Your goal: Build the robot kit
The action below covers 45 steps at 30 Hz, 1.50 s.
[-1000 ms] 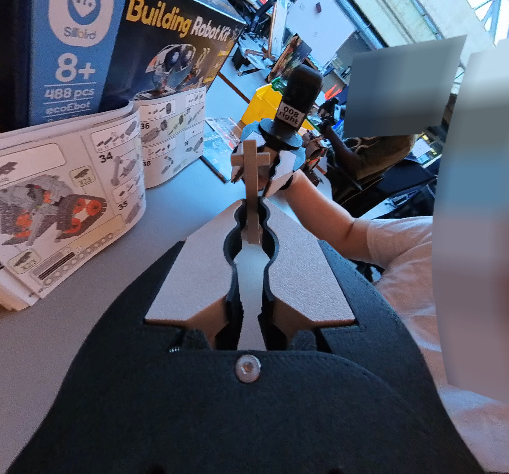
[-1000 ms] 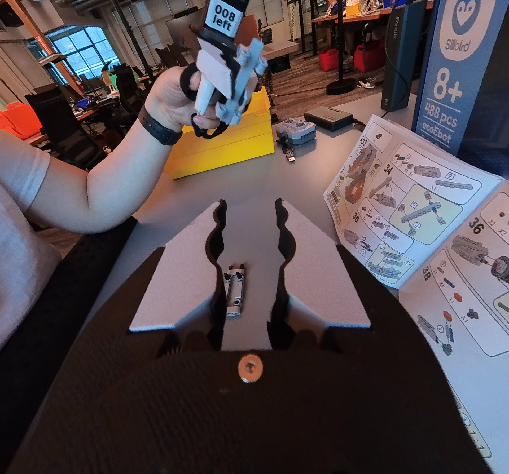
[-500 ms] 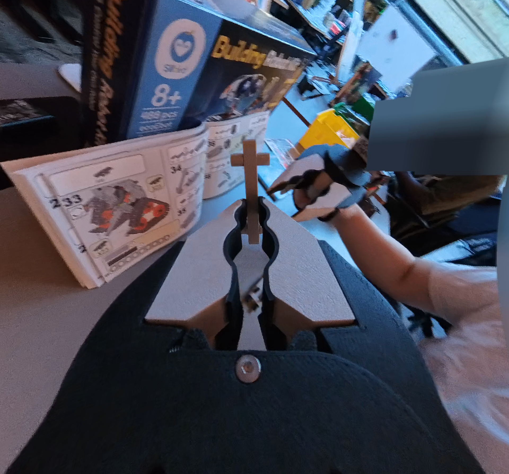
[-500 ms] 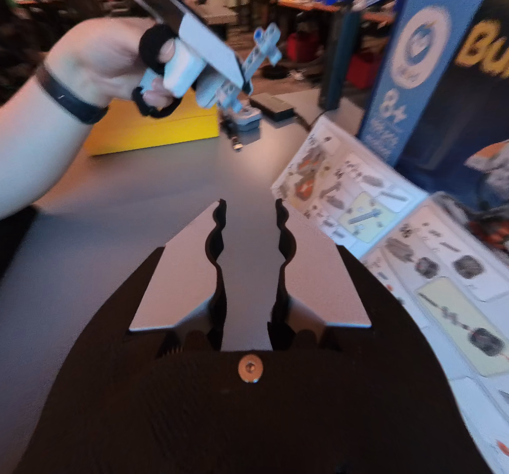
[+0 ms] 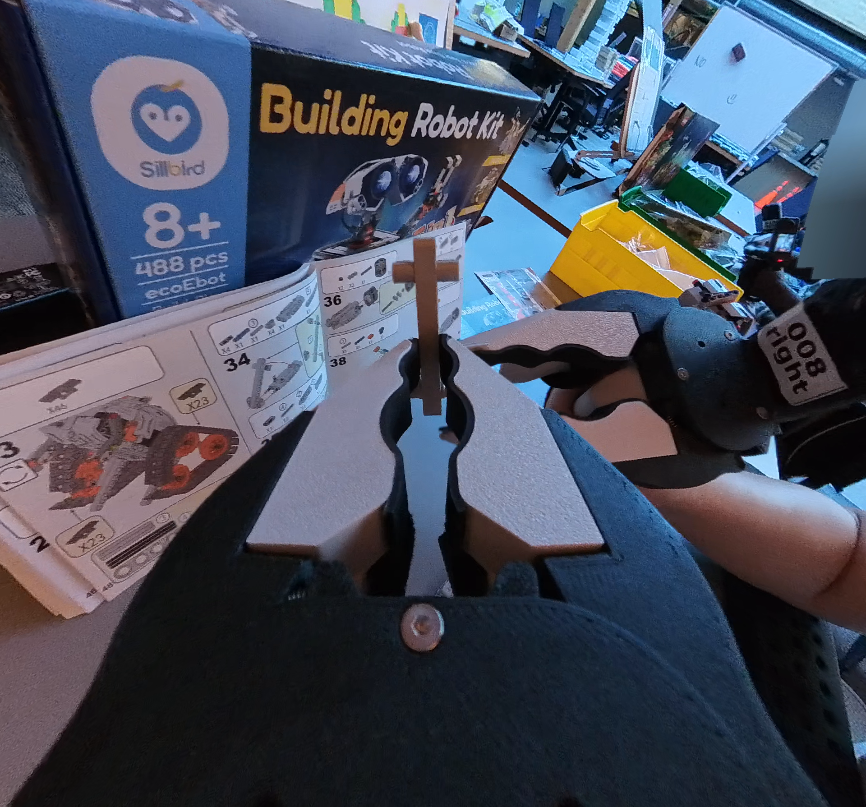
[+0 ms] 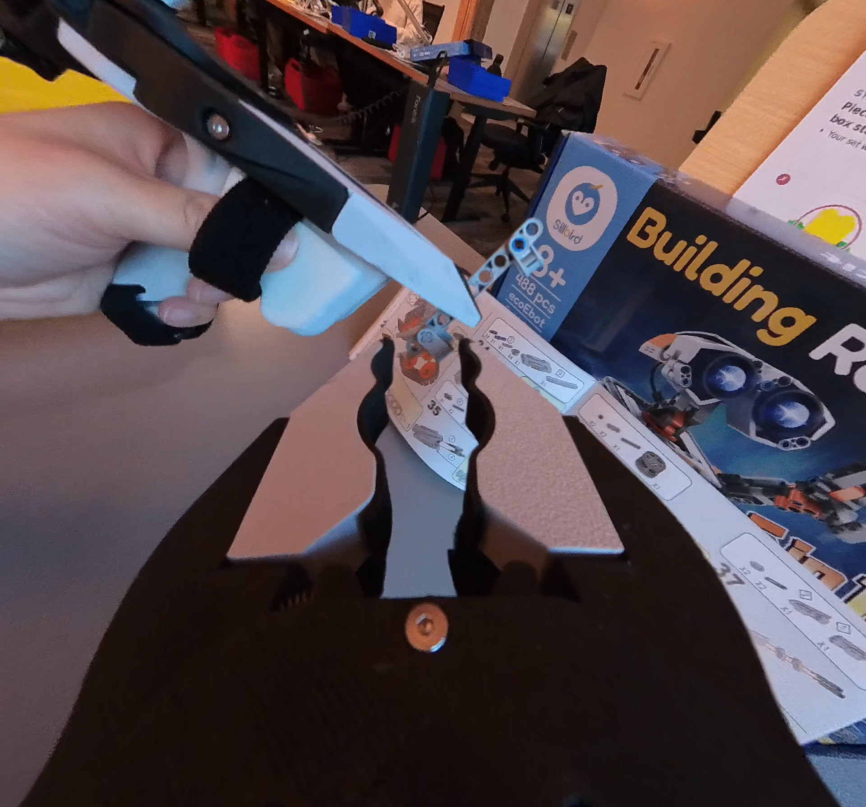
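left gripper (image 5: 427, 349) is clamping a grey cross-shaped beam piece (image 5: 425, 311), holding it upright above the table | right gripper (image 6: 423, 347) is gaping with nothing between its fingers, hovering just beside that piece | open instruction booklet (image 5: 140, 414) is leaning against the kit box (image 5: 262, 147) behind; yellow bin (image 5: 623, 255) is sitting farther off
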Motion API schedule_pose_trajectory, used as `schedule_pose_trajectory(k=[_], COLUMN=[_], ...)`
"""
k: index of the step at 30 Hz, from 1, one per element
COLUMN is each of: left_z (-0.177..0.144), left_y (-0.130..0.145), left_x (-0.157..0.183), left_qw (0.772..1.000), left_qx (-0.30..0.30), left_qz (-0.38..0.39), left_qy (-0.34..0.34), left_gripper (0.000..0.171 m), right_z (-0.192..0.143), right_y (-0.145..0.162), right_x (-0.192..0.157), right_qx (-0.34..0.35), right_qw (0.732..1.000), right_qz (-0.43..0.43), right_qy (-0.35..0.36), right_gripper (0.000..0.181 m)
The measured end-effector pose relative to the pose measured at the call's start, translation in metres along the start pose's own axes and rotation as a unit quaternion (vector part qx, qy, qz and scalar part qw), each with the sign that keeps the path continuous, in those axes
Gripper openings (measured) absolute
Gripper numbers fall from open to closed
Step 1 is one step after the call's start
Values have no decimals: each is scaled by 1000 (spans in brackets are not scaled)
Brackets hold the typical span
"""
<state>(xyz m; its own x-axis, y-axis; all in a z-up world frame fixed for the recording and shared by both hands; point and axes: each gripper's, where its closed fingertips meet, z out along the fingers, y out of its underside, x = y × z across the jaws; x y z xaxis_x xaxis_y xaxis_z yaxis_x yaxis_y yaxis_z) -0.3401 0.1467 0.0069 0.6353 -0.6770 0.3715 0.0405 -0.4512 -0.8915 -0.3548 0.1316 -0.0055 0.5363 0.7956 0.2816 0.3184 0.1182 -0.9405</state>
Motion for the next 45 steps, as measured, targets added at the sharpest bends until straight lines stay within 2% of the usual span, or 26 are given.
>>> schedule_pose_trajectory(k=[4,7,9,12,16,21,24,25,29,33,35,38,45], left_z=[5,7,8,10,16,17,16,16,14,6,-2,-10,-29], left_y=[4,5,5,4,8,8,7,6,3,-6,-12,-18,-21], left_x=[1,-1,-2,-3,-4,-3,-3,-2,0,-2,-2,9,46], left_qw=[1000,1000,1000,998,993,992,992,992,994,992,994,997,985], left_qx=[-3,-4,2,11,3,7,13,14,21,35,44,45,34], left_qz=[-1,0,5,30,77,84,85,83,77,88,83,69,103], left_qy=[-1,-9,-19,-48,-87,-92,-92,-89,-80,-79,-62,7,138], left_gripper=[6,6,5,6,5,6,5,5,5,5,5,5,5], right_z=[-2,0,0,2,3,4,3,3,1,-5,-10,-18,-36], right_y=[2,5,8,14,21,18,15,16,13,1,-2,-12,-37], right_x=[2,3,5,4,4,3,3,5,4,2,11,16,12], right_qx=[-14,-32,-39,-41,-34,-9,0,-1,0,6,11,27,75], right_qw=[999,999,999,994,978,950,939,940,939,927,936,952,943], right_qz=[-37,-34,1,102,202,298,328,326,327,338,315,260,239], right_qy=[16,26,28,-1,-42,-87,-101,-100,-110,-161,-156,-157,-217], right_gripper=[19,18,17,10,8,14,14,9,9,25,27,29,29])
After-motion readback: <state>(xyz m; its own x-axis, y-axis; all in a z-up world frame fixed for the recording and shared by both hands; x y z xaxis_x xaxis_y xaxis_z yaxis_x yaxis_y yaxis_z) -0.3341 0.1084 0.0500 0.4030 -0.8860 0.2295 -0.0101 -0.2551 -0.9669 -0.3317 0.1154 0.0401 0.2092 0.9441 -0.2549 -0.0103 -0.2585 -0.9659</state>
